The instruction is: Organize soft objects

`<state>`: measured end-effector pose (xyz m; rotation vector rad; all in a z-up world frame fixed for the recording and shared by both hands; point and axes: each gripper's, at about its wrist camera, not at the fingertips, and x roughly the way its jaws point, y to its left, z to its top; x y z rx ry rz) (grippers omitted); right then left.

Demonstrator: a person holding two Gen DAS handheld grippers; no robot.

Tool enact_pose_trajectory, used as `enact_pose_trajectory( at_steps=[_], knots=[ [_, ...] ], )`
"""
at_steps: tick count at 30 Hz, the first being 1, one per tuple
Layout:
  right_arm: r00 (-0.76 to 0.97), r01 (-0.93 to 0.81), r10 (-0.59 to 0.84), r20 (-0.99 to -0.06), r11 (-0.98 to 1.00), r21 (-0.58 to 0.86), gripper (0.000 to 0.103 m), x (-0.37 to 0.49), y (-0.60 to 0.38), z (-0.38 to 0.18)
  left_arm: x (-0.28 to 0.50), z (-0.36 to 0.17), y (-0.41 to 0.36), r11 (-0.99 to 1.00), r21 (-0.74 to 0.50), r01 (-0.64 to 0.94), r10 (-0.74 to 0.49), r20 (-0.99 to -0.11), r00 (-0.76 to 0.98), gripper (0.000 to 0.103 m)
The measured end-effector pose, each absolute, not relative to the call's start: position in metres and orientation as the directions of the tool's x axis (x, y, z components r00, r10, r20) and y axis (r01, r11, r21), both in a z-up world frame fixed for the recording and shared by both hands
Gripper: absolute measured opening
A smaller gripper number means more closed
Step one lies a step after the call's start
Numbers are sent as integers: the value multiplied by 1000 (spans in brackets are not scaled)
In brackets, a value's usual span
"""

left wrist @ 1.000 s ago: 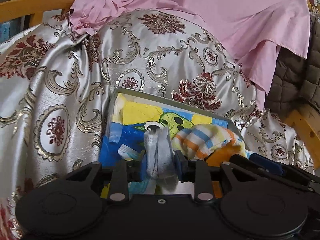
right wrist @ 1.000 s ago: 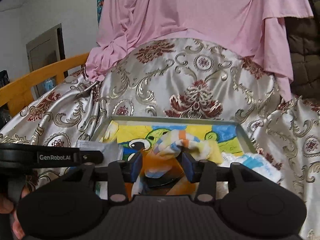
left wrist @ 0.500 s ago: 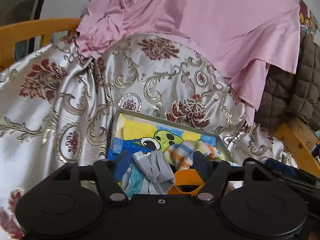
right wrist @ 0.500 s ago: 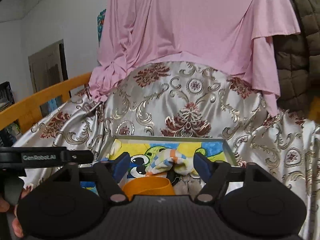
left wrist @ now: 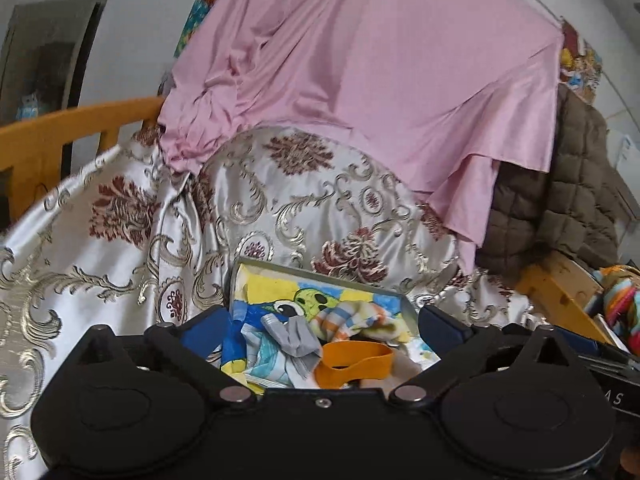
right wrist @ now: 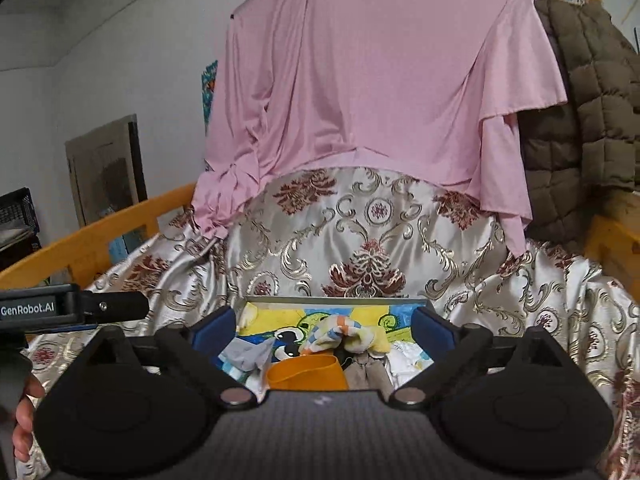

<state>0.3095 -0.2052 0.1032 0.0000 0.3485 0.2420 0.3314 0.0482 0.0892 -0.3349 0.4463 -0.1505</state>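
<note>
Left gripper (left wrist: pixel 320 326): jaws spread wide, nothing between the blue pads, hovering over the near end of the tray.
Right gripper (right wrist: pixel 322 330): jaws also wide apart and empty, lined up square on the same tray.
Grey sock (left wrist: pixel 294 336): lying crumpled in the tray, just under the left gripper's gap, touching the striped sock; in the right wrist view it sits toward the tray's left side (right wrist: pixel 250 354).
Striped sock (right wrist: pixel 340 332): orange, blue and cream, bunched up in the middle of the tray, free of both grippers.
Orange band (left wrist: pixel 354 362): a looped orange piece at the tray's near edge, just beside the grey sock, partly hidden by the gripper body.
White cloth (right wrist: pixel 408 354): pale item with blue print at the tray's right side, near the right gripper's right pad.
Tray (right wrist: pixel 336 300): shallow metal tray with a cartoon picture on its floor, all the soft items inside it, resting on the bedspread.
Bedspread (right wrist: pixel 360 240): silvery satin with maroon and gold floral scrolls, heaped up behind the tray.
Pink cloth (left wrist: pixel 380 80): draped over the top of the heap.
Quilted jacket (left wrist: pixel 568 200): brown, hanging to the right.
Wooden rail (left wrist: pixel 60 136): bed frame at the left.
Hand (right wrist: pixel 24 412): the person's fingers at the lower left, on the left gripper's handle.
</note>
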Motion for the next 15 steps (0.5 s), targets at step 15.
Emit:
enact_pose_trajectory(
  at_steps=[15],
  knots=[
    [934, -277, 275, -230, 961, 23, 103, 192, -217, 125, 220, 110, 38, 958, -260, 121, -202, -311, 929, 102]
  ],
)
